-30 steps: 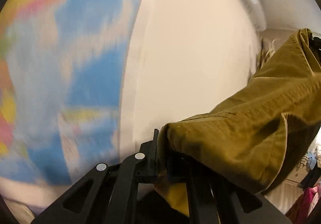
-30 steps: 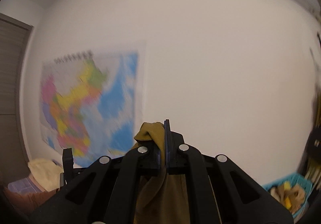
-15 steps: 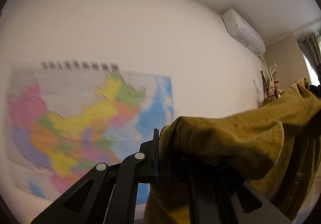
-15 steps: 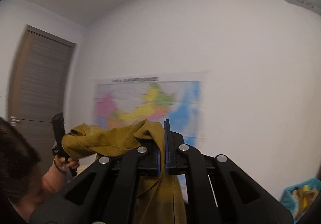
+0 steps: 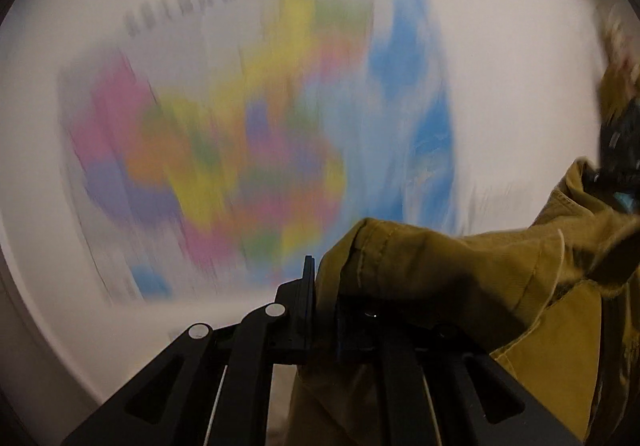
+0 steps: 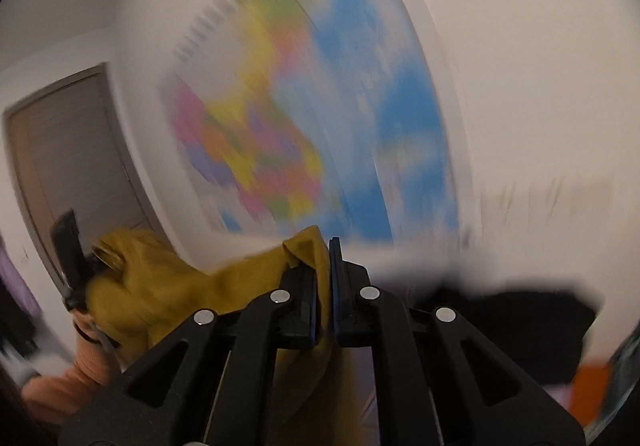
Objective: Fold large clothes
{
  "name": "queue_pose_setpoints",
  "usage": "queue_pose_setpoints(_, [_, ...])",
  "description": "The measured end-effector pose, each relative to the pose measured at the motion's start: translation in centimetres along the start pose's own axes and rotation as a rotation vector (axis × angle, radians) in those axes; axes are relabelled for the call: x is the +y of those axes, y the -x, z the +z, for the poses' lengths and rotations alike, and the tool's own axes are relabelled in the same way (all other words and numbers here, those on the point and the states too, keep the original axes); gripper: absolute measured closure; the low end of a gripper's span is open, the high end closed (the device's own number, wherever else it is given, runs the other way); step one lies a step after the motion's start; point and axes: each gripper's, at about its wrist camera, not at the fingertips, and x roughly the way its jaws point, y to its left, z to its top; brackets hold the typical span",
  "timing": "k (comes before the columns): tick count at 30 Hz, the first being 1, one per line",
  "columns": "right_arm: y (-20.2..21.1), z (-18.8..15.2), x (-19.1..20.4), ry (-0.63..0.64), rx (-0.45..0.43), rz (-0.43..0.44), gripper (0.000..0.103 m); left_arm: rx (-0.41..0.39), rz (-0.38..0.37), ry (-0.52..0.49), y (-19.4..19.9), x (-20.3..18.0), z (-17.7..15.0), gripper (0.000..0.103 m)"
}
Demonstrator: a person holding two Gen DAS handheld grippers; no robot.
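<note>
While map (image 5: 256, 134) lettering blurs unreadable, both tools (image 5: 322, 310) (image 6: 323, 286) pinch the mustard garment (image 5: 460, 278).

A white wall (image 5: 500, 46) fills both views, heavily blurred. A large multicoloured map poster (image 5: 256, 134) with blue sea areas hangs on it. In the right wrist view, a grey-brown door (image 6: 72, 150) stands left of the map.

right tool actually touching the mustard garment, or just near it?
Touching. Right wrist view: the right tool is shut, with the mustard garment pinched between its fingers and draping out both sides.
</note>
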Motion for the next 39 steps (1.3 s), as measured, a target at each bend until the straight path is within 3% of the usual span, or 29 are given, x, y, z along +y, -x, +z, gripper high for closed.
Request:
queue_pose_setpoints(3, [-9.6,-4.4,-5.7,-0.114,0.168,-0.041,0.098,0.230,-0.012,-0.011,-9.9,-0.6,-5.4,0.097])
queue_pose_setpoints(5, [-14.9,-7.3,-8.8,-0.159,0.275,-0.113,0.098,0.389,-0.059,-0.007,-16.4,-1.4,-9.8,0.097])
queue_pose_setpoints(7, [-18.0,-10.0,-11.1,-0.189,0.358,-0.146,0.098,0.452,-0.051,0.009,-19.7,-1.5,-11.9,0.097])
queue_pose_setpoints(10, [-20.0,-10.9,-13.1,-0.218,0.371,-0.180,0.095,0.464,-0.082,0.051,-22.2,-0.4,-12.6,0.096])
queue_pose_setpoints(11, [-20.0,-10.7,-13.5,-0.213,0.370,-0.221,0.083,0.465,-0.096,0.064,-22.4,0.0,-12.5,0.093])
queue_pose_setpoints(12, [-20.0,-10.4,-14.2,-0.207,0.382,-0.289,0.065,0.469,-0.113,0.066,-22.8,0.6,-12.3,0.089])
queue_pose_setpoints(13, [-20.0,-10.2,-14.6,-0.199,0.389,-0.319,0.055,0.471,-0.111,0.056,-22.9,1.1,-12.1,0.085])
queue_pose_setpoints(14, [-19.8,-9.8,-14.4,-0.163,0.397,-0.369,0.045,0.466,-0.103,0.046,-22.8,1.5,-11.9,0.071])
queue_pose_setpoints(15, [-19.0,-10.3,-14.2,-0.116,0.400,-0.397,0.044,0.457,-0.107,0.036,-22.5,1.8,-11.8,0.057])
queue_pose_setpoints(16, [-18.3,-10.1,-13.1,-0.051,0.396,-0.429,0.043,0.444,-0.129,0.023,-22.0,2.3,-11.7,0.052])
queue_pose_setpoints(18, [-16.8,-9.8,-9.8,0.119,0.353,-0.466,0.028,0.424,-0.149,0.023,-20.1,2.9,-11.5,0.044])
queue_pose_setpoints(19, [-15.9,-9.9,-7.9,0.200,0.325,-0.467,0.026,0.414,-0.166,0.019,-19.1,3.0,-11.6,0.039])
queue_pose_setpoints(20, [-15.5,-9.9,-6.1,0.273,0.310,-0.452,0.024,0.406,-0.165,0.014,-18.4,2.8,-11.7,0.028])
queue_pose_setpoints(22, [-14.6,-11.0,-2.0,0.400,0.340,-0.370,0.025,0.386,-0.176,0.003,-16.7,3.0,-12.2,0.026])
queue_pose_setpoints(25, [-15.7,-13.5,0.9,0.386,0.474,-0.155,0.026,0.358,-0.196,-0.023,-15.0,2.7,-13.0,0.021])
queue_pose_setpoints(28, [-18.9,-16.2,0.0,0.232,0.610,-0.051,0.027,0.358,-0.201,-0.060,-14.3,1.6,-14.4,0.016])
queue_pose_setpoints(31, [-22.6,-17.5,-2.8,0.012,0.646,-0.002,0.029,0.382,-0.232,-0.052,-14.1,1.0,-15.8,0.015])
queue_pose_setpoints(32, [-23.1,-17.6,-3.6,-0.038,0.641,0.002,0.036,0.398,-0.253,-0.044,-13.9,0.9,-16.3,0.014])
queue_pose_setpoints(34, [-24.3,-17.6,-5.5,-0.165,0.618,0.067,0.065,0.415,-0.275,-0.055,-13.4,0.4,-17.0,0.014])
queue_pose_setpoints(35, [-24.6,-17.4,-5.7,-0.191,0.605,0.086,0.092,0.414,-0.284,-0.069,-13.2,-0.1,-17.3,0.014])
queue_pose_setpoints(39, [-23.1,-13.4,-6.0,-0.231,0.440,0.144,0.097,0.409,-0.359,-0.108,-12.2,-1.6,-18.3,0.011])
